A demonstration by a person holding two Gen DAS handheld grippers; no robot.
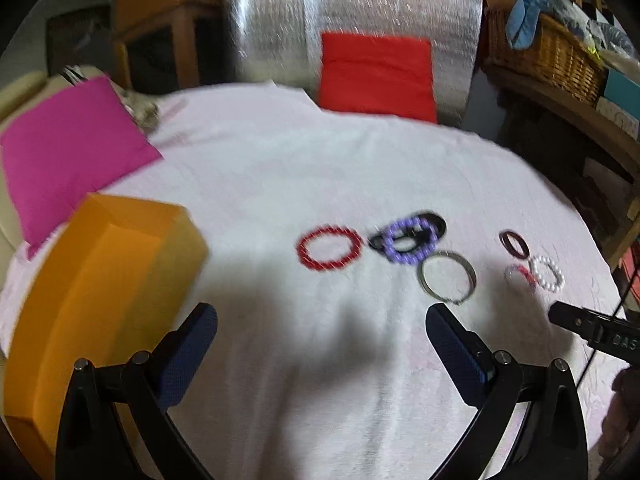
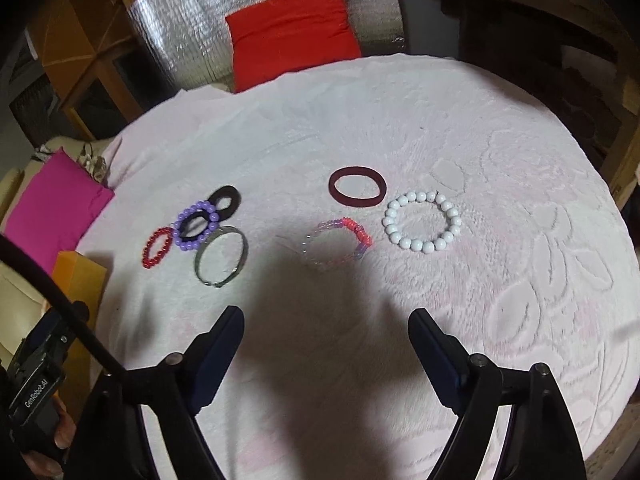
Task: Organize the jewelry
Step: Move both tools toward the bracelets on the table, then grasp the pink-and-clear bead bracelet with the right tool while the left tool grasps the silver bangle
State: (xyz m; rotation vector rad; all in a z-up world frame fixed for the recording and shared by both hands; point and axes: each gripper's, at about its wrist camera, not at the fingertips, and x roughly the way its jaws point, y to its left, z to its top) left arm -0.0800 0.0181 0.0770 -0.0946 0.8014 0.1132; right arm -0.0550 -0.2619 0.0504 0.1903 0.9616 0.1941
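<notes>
Several bracelets lie on a white-pink cloth (image 2: 440,128). On the left lie a red bead bracelet (image 1: 329,247) (image 2: 157,247), a purple bead bracelet (image 1: 409,241) (image 2: 197,225) over a black band (image 2: 227,199), and a metal bangle (image 1: 446,278) (image 2: 221,255). On the right lie a maroon band (image 2: 357,189), a white pearl bracelet (image 2: 421,221) and a pink-clear bead bracelet (image 2: 337,246). An orange box (image 1: 100,288) stands at the left. My left gripper (image 1: 320,344) is open and empty, near the box. My right gripper (image 2: 325,344) is open and empty, short of the pink-clear bracelet.
A magenta cloth (image 1: 68,152) lies at the far left. A red cushion (image 2: 292,28) leans on a silver foil panel (image 1: 352,12) behind the table. A wicker basket (image 1: 552,56) stands on a shelf at the right. The cloth drops off at the round table edge.
</notes>
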